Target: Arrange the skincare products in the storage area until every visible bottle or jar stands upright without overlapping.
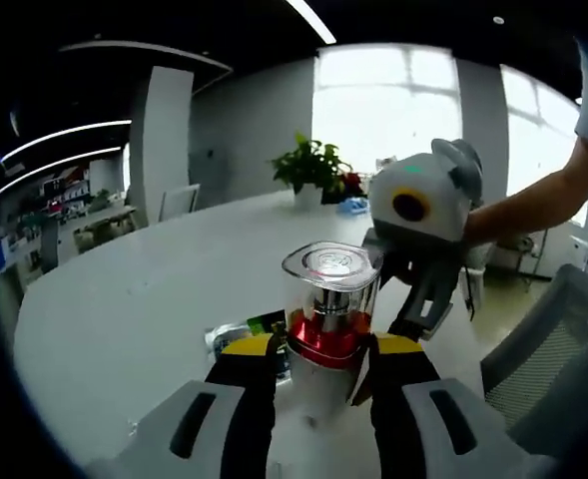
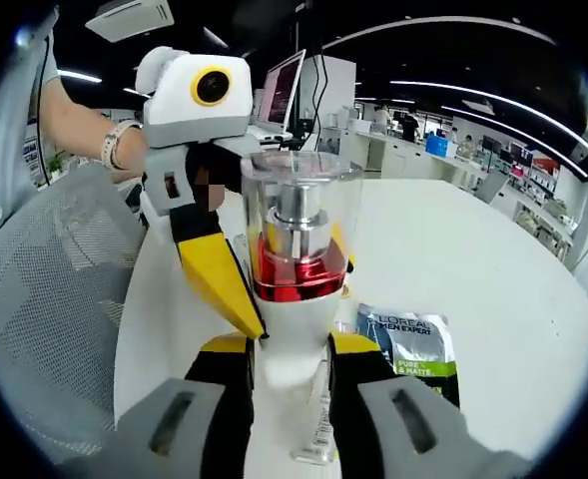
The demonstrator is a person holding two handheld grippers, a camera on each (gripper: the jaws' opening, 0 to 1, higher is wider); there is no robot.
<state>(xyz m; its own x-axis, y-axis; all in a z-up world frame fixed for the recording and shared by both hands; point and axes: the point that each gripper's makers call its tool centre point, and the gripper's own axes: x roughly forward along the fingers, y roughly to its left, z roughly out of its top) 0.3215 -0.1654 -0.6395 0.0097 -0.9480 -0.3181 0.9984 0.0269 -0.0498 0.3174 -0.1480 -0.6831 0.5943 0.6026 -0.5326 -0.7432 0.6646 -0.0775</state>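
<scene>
My left claw (image 1: 313, 361) is clamped on the pump bottle (image 1: 328, 309) — clear cap, red collar, white body, upright. My right claw (image 2: 292, 364) grips the same bottle (image 2: 295, 269) low on its white base, both holding it above the white table (image 1: 144, 299). In the left gripper view the right claw comes in from two o'clock, my forearm (image 1: 533, 205) behind it. The right gripper view adds a L'Oréal sachet (image 2: 413, 344) lying flat at four o'clock, and a mesh chair (image 2: 44, 319) at nine.

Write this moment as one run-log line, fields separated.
left gripper: shut on pump bottle | right gripper: shut on pump bottle | bottle: upright, above table
</scene>
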